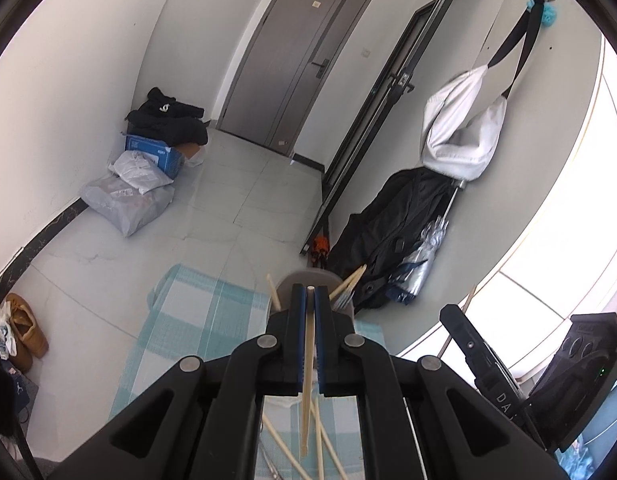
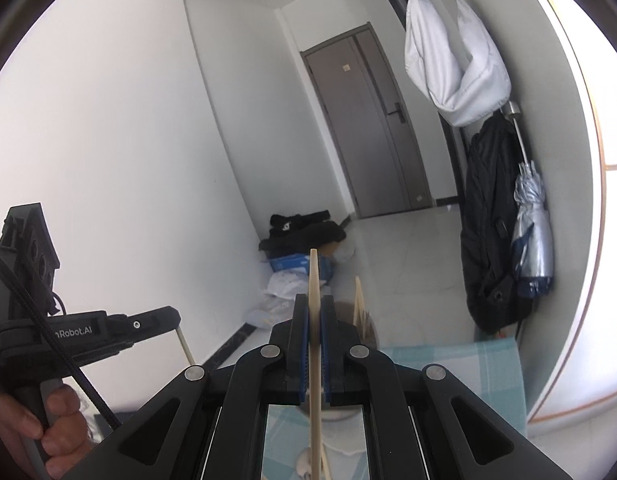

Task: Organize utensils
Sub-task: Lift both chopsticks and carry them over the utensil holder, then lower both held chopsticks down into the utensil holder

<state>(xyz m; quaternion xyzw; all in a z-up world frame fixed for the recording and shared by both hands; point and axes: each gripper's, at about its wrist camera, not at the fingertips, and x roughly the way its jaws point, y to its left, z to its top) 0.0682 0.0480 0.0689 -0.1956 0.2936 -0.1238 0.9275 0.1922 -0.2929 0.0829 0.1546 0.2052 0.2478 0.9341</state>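
Grey holder: a rounded grey utensil holder [image 1: 308,280] stands on the checked cloth, right in front of the left gripper's tips.
Holder contents: pale chopsticks [image 1: 350,278] and a metal fork [image 1: 342,300] lean out of the holder's right side; one more stick [image 1: 273,292] leans out on its left.
Left gripper [image 1: 309,292]: jaws pressed together on a single wooden chopstick [image 1: 308,380], whose top end shows just short of the holder.
Right gripper [image 2: 314,304]: jaws clamped on another chopstick [image 2: 314,320], which rises past the fingertips, with the holder [image 2: 368,328] just behind and right.
Loose chopsticks [image 1: 328,452]: crossed on the teal-and-white checked cloth [image 1: 196,320], on the near side of the holder.
Writing: "Robot.AI" reads on the left gripper's body in the right wrist view.
Hand [image 2: 40,428]: wraps that gripper's handle.
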